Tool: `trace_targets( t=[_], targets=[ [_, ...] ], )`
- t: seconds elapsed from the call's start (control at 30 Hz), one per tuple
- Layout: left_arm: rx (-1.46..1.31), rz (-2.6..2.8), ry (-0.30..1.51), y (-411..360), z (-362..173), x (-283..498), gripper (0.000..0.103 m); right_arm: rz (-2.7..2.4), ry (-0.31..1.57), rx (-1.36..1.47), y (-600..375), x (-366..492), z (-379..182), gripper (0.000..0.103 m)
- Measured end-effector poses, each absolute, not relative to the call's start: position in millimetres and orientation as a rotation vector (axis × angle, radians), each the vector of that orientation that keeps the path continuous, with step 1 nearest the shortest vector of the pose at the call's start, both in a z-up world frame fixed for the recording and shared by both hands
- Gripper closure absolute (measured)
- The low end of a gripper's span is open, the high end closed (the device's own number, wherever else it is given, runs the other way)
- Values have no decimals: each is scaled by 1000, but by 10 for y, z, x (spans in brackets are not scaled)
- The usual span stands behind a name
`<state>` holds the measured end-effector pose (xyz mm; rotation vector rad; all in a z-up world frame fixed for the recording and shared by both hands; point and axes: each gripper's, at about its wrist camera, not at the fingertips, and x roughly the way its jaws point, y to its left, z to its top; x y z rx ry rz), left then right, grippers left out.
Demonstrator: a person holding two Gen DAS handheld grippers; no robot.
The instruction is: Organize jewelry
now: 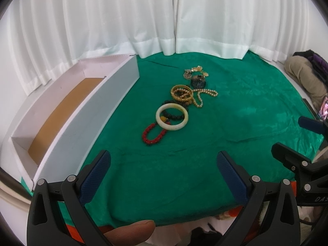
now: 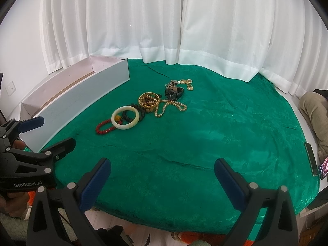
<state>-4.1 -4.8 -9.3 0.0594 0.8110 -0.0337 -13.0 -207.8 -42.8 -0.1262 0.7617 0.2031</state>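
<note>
A pile of jewelry lies mid-cloth: a red bead bracelet, a cream bangle, dark bead bracelets, gold bangles, a pearl necklace, a black watch and gold chain pieces. A long white box with a brown floor stands open at the left. My left gripper is open and empty, near the cloth's front edge. My right gripper is open and empty, beside it.
The green cloth covers the table. White curtains hang behind. A person's leg and phones lie at the right edge. The other gripper shows at each view's side.
</note>
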Motion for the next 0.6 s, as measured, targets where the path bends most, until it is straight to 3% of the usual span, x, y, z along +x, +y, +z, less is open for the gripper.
trace_targets(
  t=[0.6],
  targets=[
    [45,-54,792,-66,-6,-7,0,204,762,-126,-2086,-132,-428,0]
  ],
)
